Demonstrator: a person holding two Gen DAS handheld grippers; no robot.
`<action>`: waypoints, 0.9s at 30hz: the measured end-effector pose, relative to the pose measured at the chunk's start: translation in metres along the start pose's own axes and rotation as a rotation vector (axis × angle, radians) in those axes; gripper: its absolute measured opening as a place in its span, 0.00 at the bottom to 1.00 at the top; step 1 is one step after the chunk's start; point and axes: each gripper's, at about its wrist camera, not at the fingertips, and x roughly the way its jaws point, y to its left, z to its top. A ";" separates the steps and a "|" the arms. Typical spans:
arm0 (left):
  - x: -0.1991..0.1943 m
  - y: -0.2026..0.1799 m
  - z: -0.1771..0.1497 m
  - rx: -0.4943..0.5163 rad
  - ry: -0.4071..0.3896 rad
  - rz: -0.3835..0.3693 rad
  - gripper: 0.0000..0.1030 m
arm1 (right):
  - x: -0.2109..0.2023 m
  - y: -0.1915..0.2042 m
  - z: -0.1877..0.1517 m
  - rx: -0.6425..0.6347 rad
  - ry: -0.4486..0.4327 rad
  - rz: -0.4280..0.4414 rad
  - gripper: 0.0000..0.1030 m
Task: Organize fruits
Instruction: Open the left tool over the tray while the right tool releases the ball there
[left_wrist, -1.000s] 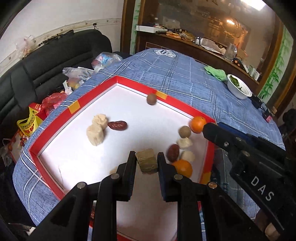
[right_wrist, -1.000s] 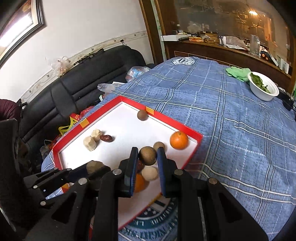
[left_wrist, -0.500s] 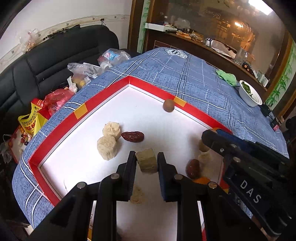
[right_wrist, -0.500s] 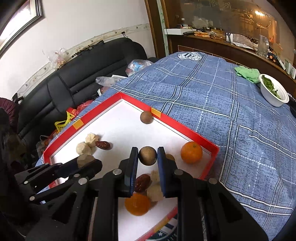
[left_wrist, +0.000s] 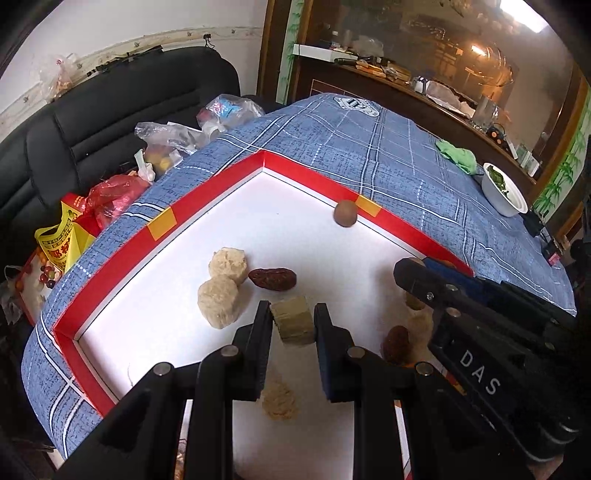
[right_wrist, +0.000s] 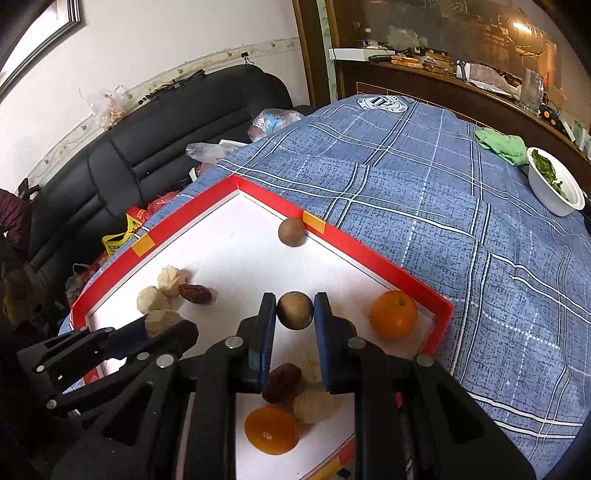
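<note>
Left tongs (left_wrist: 291, 325) clenched on a tan block (left_wrist: 292, 324), held above the white floor of the red-rimmed tray (left_wrist: 207, 199), just beside two pale cakes (left_wrist: 221, 288) and a date (left_wrist: 272, 278). Right tongs (right_wrist: 294, 312) clenched on a brown round fruit (right_wrist: 294, 310), above the tray; orange (right_wrist: 393, 314) just to the right, another brown fruit (right_wrist: 291, 231) at the far rim.

Red-rimmed white tray (left_wrist: 122, 254): olive-tan cube (left_wrist: 291, 322) pinched in left tool (left_wrist: 291, 325); brown longan (right_wrist: 294, 310) pinched in right tool (right_wrist: 294, 314). Two pale chunks (left_wrist: 221, 288) touching red date (left_wrist: 272, 278); second longan (left_wrist: 345, 213) against far rim; orange (right_wrist: 393, 314) near right corner.
</note>
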 end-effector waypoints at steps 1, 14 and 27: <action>0.000 0.001 0.000 -0.002 0.000 0.002 0.21 | 0.001 0.000 0.000 0.000 0.002 0.000 0.23; 0.005 0.010 0.002 -0.039 0.011 0.011 0.34 | 0.015 0.003 0.001 0.005 0.032 -0.008 0.23; -0.027 0.014 -0.008 -0.066 -0.063 0.096 0.76 | -0.035 -0.016 -0.003 -0.015 -0.046 -0.024 1.00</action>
